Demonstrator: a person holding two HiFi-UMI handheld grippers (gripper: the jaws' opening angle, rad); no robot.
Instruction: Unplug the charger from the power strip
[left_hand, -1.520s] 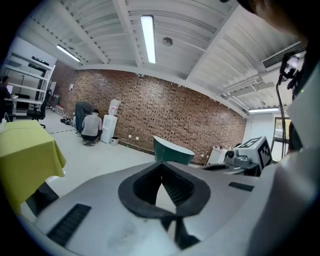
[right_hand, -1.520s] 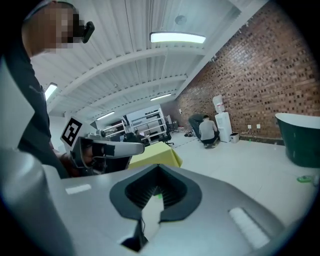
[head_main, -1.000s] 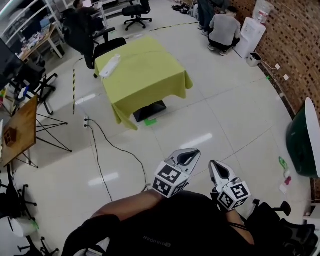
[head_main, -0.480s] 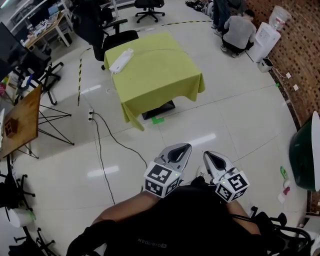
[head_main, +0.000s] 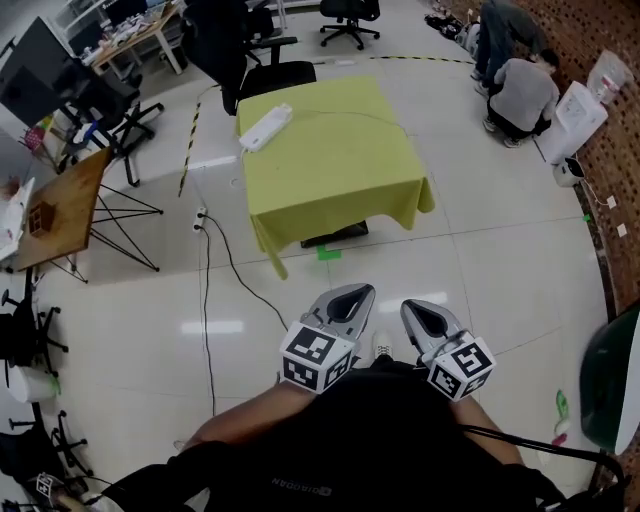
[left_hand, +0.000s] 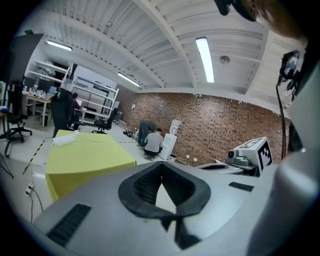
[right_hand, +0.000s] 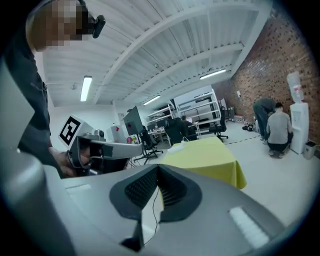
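1. Holding both tools close in front of the body, the person stands on the pale tiled floor (head_main: 470, 260), well apart from the square worktop draped in a yellow-green cloth (head_main: 340, 170).
2. The left gripper (head_main: 350, 296) has its jaws together; its own view shows the dark ribbed pads meeting at the tip with nothing between them.
3. The right gripper (head_main: 418, 310) is closed in the same way and is empty; it sits just beside the left one, and each carries a cube with black-and-white square markers.
4. The long white power strip (head_main: 265, 127) lies at the far left corner of the worktop, slanted to that corner's edges.
5. A thin cord (head_main: 350, 112) runs from the strip along the far edge of the cloth. From here the charger is too small to make out.
6. A black cable (head_main: 205, 290) trails over the floor to the left of the worktop.
7. A black office chair (head_main: 270, 75) stands behind the worktop's far edge.
8. Two people (head_main: 515, 90) are near the brick wall at the upper right, one of them crouching beside a white water dispenser (head_main: 580, 110).
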